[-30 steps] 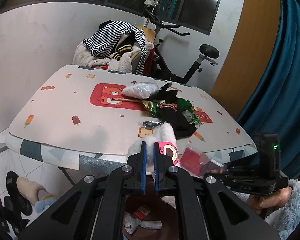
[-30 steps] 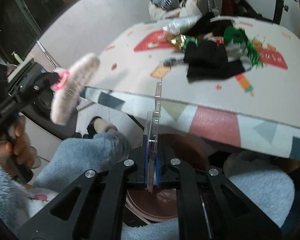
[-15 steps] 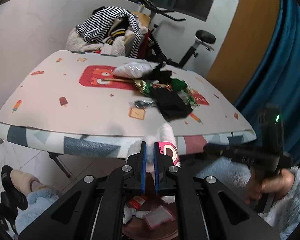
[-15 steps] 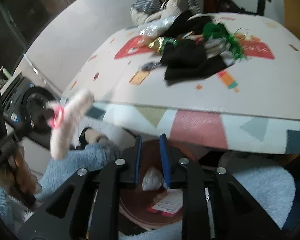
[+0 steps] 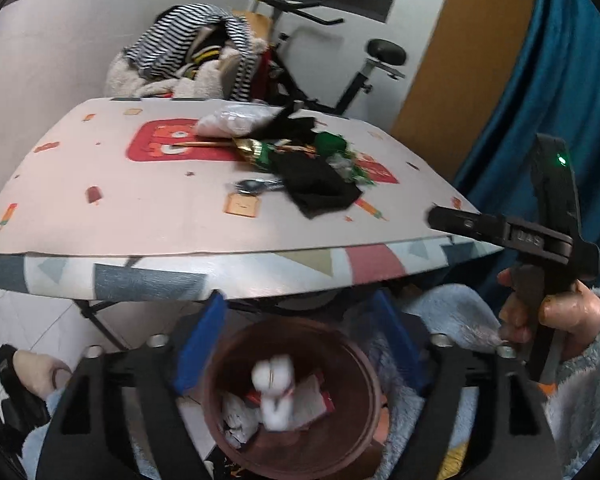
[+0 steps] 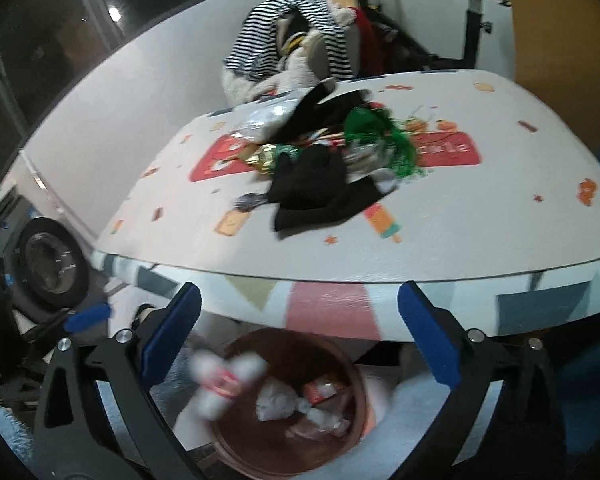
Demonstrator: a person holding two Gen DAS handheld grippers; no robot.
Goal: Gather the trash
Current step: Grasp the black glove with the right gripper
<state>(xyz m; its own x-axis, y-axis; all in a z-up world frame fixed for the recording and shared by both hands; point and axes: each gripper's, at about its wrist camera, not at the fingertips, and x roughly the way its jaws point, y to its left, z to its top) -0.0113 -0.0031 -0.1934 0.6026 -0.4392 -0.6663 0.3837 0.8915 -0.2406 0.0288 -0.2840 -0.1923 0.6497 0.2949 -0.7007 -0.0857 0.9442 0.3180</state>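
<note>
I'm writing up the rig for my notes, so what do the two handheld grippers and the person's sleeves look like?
Both the left gripper and the right gripper have matte black angular frames with cut-out arms, silver bolts and blue padded fingertips. Seen from the left camera, the right gripper's black body carries a small green light and embossed lettering. The person's hand emerges from a fluffy pale-blue fleece sleeve.

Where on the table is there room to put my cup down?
The table is bare along its near edge and on the left, beside the red bear print. The middle is crowded with black cloth, green tinsel and wrappers.
</note>
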